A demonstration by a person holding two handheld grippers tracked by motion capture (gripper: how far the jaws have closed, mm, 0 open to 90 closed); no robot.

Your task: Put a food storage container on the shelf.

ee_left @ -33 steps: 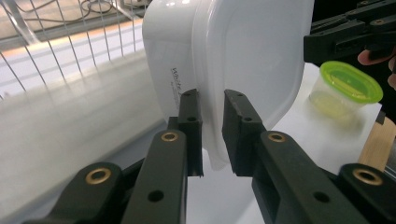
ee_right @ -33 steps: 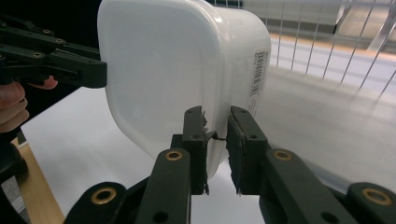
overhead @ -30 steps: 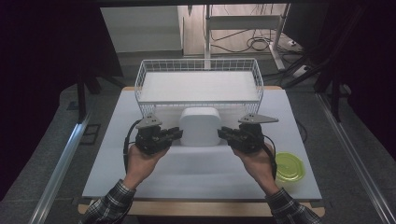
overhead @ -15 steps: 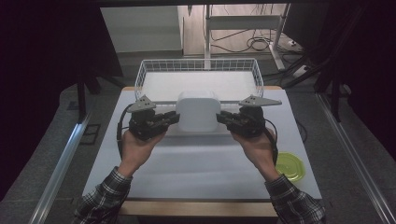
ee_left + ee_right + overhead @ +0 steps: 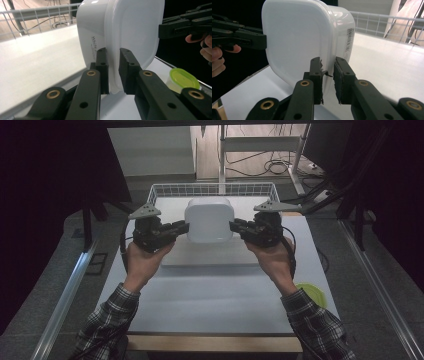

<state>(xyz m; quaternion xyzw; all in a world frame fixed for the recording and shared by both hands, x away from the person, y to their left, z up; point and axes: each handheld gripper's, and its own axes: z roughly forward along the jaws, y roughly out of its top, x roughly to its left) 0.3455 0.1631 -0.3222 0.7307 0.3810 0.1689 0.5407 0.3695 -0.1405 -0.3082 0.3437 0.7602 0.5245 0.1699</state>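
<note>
A person holds a white lidded container point(image 5: 208, 220) in the air above the table point(image 5: 215, 290), in front of a wire basket point(image 5: 165, 192). The left gripper point(image 5: 181, 228) and right gripper point(image 5: 236, 226) each pinch its rim from opposite sides.

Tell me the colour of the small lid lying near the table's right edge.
Yellow-green: the small lid shows best in the left gripper view, beyond the jaws.

The left gripper point(image 5: 113, 71) pinches the rim of a white tub point(image 5: 120, 35) between its two black jaws. At three o'clock the right gripper point(image 5: 185, 25) holds the tub's far edge. A green lid point(image 5: 183, 78) sits at four o'clock, a wire basket point(image 5: 37, 17) at ten.
</note>
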